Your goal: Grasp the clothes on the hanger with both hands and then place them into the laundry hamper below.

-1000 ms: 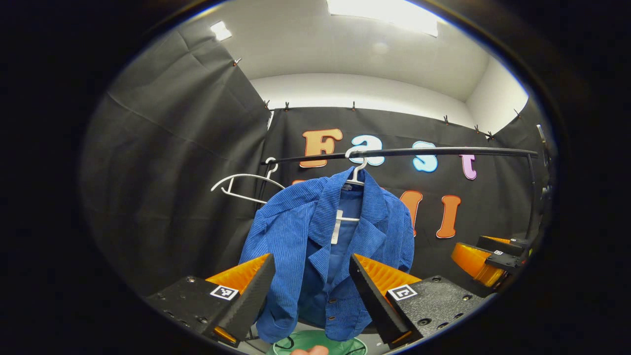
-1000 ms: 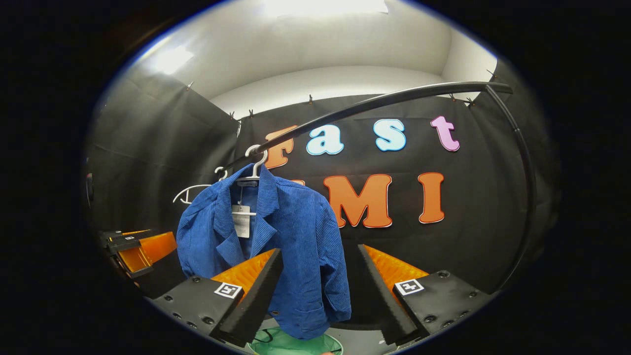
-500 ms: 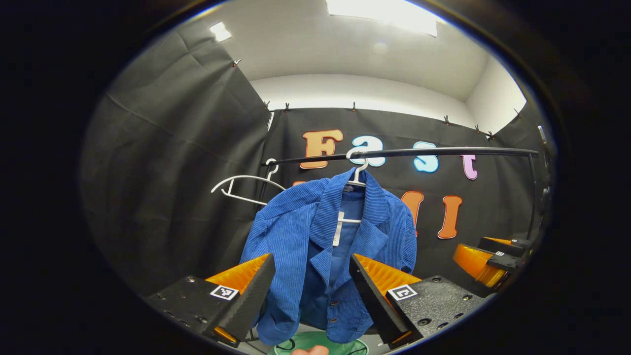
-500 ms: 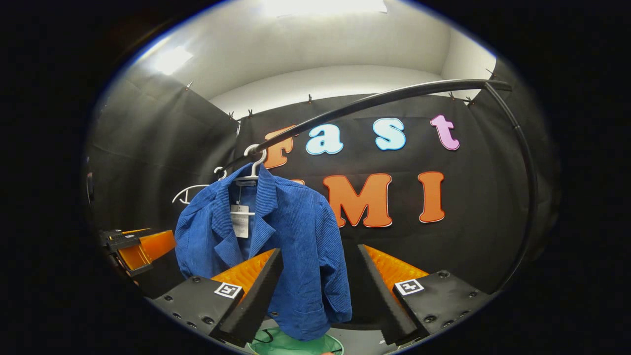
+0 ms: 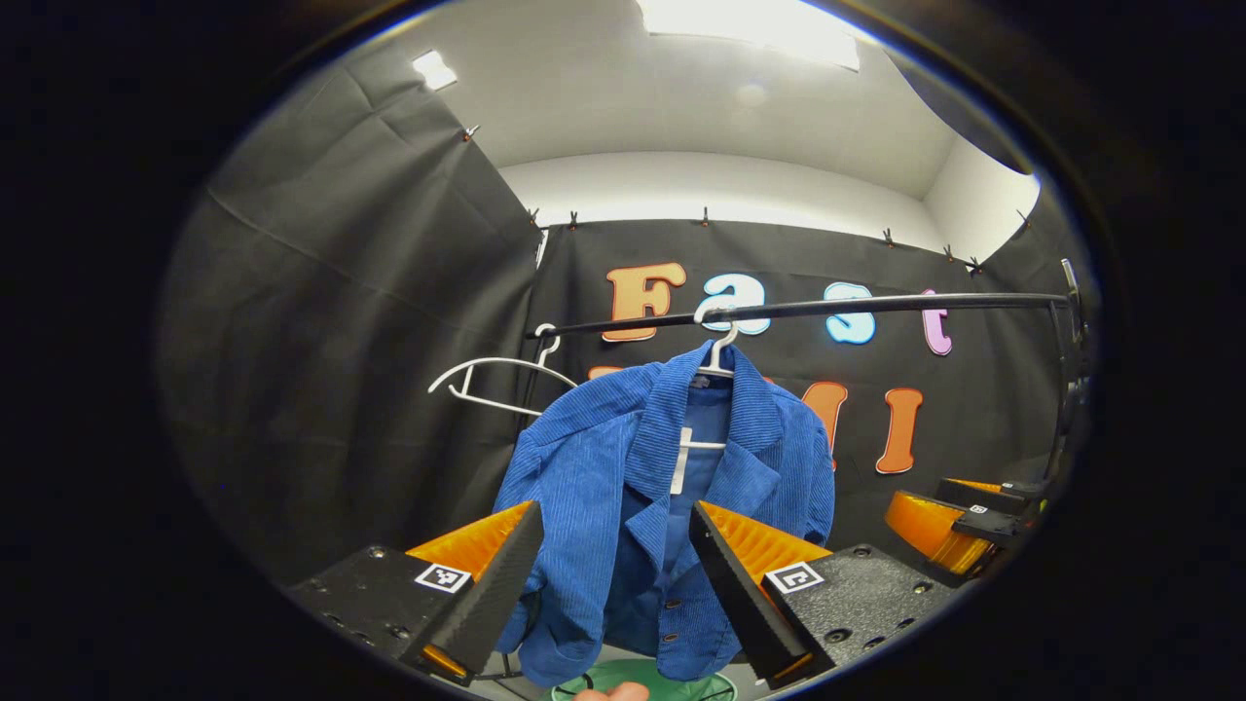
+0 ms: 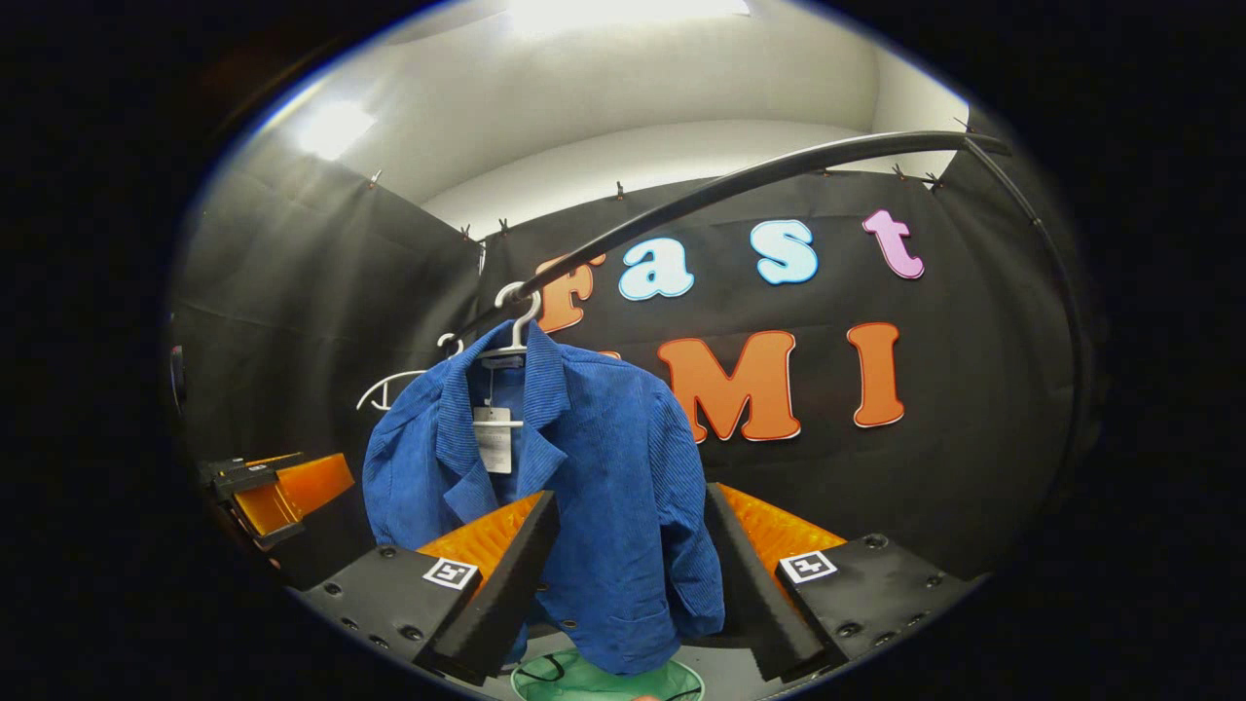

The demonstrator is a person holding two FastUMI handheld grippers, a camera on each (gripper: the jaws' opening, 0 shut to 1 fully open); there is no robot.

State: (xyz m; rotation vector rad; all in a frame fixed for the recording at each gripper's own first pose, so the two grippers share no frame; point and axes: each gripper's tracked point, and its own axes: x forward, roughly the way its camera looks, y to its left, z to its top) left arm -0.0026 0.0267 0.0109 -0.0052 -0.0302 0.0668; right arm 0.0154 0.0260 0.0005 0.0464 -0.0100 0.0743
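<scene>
A blue corduroy jacket [image 5: 623, 487] [image 6: 594, 467] hangs on a white hanger [image 5: 718, 350] [image 6: 511, 326] from a black rail [image 5: 876, 307] [image 6: 740, 185]. Below it sits the green laundry hamper [image 5: 642, 682] [image 6: 604, 680], mostly hidden by the jacket's hem. My left gripper [image 5: 615, 531] is open, short of the jacket, which shows between its fingers. My right gripper [image 6: 631, 521] is open too, with the jacket's right side between its fingers farther off. In the left gripper view the right gripper [image 5: 949, 521] shows at the right; in the right gripper view the left gripper [image 6: 277, 492] shows at the left.
An empty white hanger [image 5: 492, 380] [image 6: 399, 385] hangs on the rail to the left of the jacket. The rail bends down into a post [image 6: 1066, 321] at the right. Black cloth walls close in the booth on the left and behind.
Both grippers have come slightly closer to the jacket and tilted up a little, so the jacket and rail sit a bit lower and larger in view. Both stay open.
</scene>
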